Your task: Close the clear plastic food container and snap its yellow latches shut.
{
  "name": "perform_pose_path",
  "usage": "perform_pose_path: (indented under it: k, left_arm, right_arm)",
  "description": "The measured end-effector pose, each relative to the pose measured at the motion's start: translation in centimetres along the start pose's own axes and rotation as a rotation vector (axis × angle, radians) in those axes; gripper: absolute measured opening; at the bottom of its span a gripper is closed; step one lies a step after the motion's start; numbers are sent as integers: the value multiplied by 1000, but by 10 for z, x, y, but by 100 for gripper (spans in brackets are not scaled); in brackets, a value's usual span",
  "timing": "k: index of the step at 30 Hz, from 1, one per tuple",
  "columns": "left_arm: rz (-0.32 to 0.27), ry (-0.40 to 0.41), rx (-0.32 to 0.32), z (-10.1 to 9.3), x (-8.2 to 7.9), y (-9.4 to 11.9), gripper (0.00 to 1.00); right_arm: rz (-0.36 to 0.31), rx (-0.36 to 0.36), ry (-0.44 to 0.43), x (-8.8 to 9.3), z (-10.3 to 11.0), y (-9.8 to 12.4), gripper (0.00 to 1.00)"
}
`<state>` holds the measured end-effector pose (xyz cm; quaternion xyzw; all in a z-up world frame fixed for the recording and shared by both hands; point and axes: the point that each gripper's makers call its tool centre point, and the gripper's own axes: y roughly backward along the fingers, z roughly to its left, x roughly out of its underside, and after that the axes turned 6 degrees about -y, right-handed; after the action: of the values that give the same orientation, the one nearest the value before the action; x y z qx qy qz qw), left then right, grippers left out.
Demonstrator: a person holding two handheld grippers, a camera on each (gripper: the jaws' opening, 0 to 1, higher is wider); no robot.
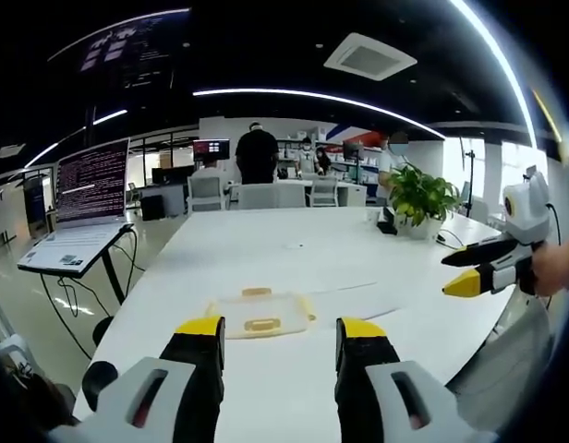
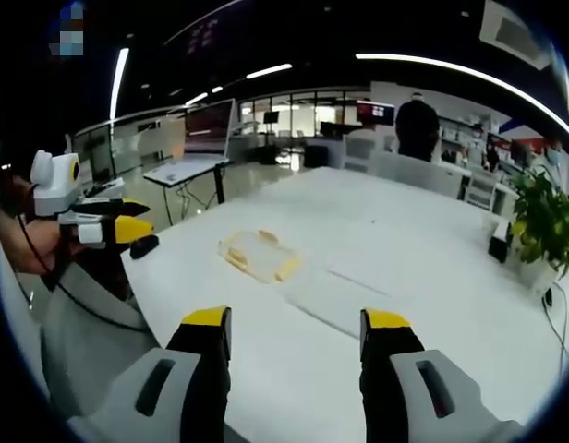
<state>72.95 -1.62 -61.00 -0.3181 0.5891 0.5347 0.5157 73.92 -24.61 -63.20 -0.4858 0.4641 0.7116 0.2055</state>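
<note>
Both claws (image 1: 277, 334) (image 2: 298, 325) hover (jaws parted) short of the container (image 1: 259, 314).

A clear plastic food container (image 1: 259, 316) (image 2: 258, 256) lies flat on the white counter (image 1: 294, 268), well short of its edges. Yellow latches (image 1: 262, 324) show at its sides. Its lid seems to rest on top, though blur hides the seam.

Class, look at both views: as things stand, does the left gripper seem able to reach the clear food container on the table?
Probably yes. The left gripper is open, and the container lies straight ahead of its jaws on bare white table, with nothing between them.
</note>
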Motion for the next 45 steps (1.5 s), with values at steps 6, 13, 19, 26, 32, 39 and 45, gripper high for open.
perform_pose_path:
  k: [6,13,19,26,32,39,45]
  left_arm:
    - [3,0,0,3,2,-1,42]
    - [-1,-10,6,8,1,-5,42]
    - [2,-32,17,14,1,-12,42]
    - [17,-81,68,21,2,-28,42]
    - [57,-126,120,28,9,-44,42]
    - [99,-194,209,34,14,-65,42]
    - [133,-286,311,42,16,-86,42]
  right_arm:
    - [5,-5,6,-2,0,-5,53]
    - [5,-15,21,-7,0,-12,53]
    - [14,-29,42,-11,-3,-21,52]
    - [47,-74,78,-14,-2,-36,52]
    - [80,-123,136,-16,1,-50,51]
    - [111,-175,184,-21,3,-69,51]
    - [141,-225,255,-28,10,-90,51]
